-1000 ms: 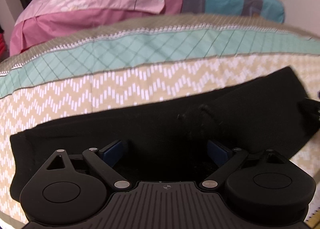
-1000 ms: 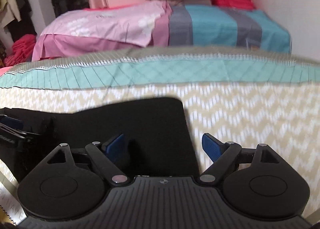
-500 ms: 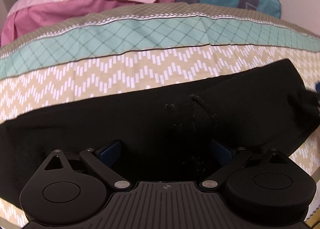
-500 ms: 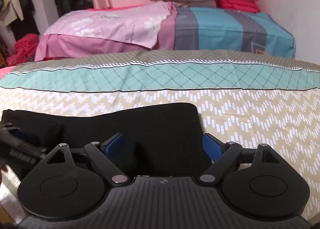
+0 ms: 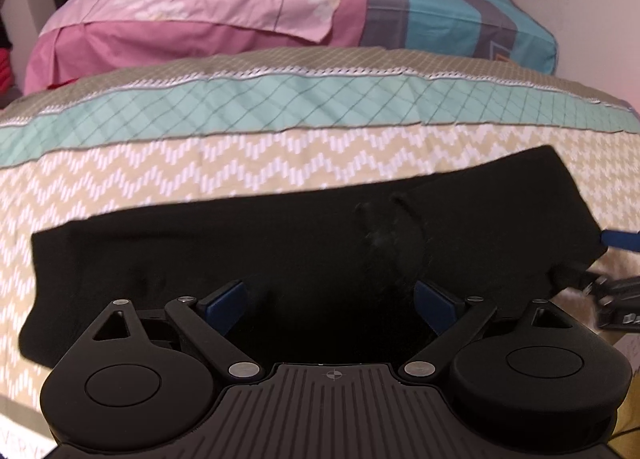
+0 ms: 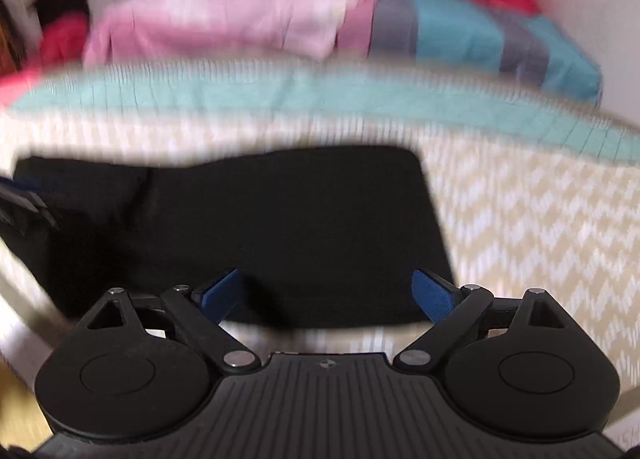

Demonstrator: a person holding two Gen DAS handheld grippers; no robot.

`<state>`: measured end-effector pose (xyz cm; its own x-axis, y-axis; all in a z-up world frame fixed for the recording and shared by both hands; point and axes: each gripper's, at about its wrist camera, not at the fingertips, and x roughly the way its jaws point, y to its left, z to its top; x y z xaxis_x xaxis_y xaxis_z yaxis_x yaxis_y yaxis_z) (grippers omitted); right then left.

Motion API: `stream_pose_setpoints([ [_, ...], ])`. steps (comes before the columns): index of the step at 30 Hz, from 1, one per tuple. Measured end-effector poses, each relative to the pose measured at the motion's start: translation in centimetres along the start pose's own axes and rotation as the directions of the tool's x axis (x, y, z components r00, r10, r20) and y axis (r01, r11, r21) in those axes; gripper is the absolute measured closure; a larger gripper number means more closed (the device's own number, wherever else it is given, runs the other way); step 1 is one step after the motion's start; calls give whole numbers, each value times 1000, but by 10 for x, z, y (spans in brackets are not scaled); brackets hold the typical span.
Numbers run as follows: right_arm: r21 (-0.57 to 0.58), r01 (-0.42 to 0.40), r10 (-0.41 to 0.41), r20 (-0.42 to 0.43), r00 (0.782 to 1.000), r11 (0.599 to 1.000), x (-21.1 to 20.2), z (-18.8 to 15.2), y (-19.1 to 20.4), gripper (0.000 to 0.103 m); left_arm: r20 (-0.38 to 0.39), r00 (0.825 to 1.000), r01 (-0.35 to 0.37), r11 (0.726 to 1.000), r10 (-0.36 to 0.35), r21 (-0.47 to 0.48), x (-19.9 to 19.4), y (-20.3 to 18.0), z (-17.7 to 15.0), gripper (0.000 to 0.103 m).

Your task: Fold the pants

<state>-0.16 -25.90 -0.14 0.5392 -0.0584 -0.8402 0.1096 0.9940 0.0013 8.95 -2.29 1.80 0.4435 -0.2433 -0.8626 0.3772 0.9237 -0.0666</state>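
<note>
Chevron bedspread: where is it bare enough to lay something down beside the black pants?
Bare chevron bedspread runs right of the black pants, and a strip lies between them and the teal band. The near edge is crowded: both open tools, left and right, stand over the pants.

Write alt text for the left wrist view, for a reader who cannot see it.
Black pants lie folded in a long band across a bedspread with beige zigzag and teal stripes. The left tongs stand open low over the pants, blue pads apart; the right tongs reach in at the pants' right end. A second bed with pink and blue bedding stands behind.
</note>
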Motion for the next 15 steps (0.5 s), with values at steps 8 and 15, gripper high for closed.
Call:
stream_pose_setpoints([
  [8,38,-5,3,62,998,999,-18,5,15,8,-26,996,-89,994,87,-60,-9,38,-20,0],
  [15,-1,-37,37,57,998,999,-17,7,49,8,-48,988,-155,981,150,-118,-20,77,-39,0],
])
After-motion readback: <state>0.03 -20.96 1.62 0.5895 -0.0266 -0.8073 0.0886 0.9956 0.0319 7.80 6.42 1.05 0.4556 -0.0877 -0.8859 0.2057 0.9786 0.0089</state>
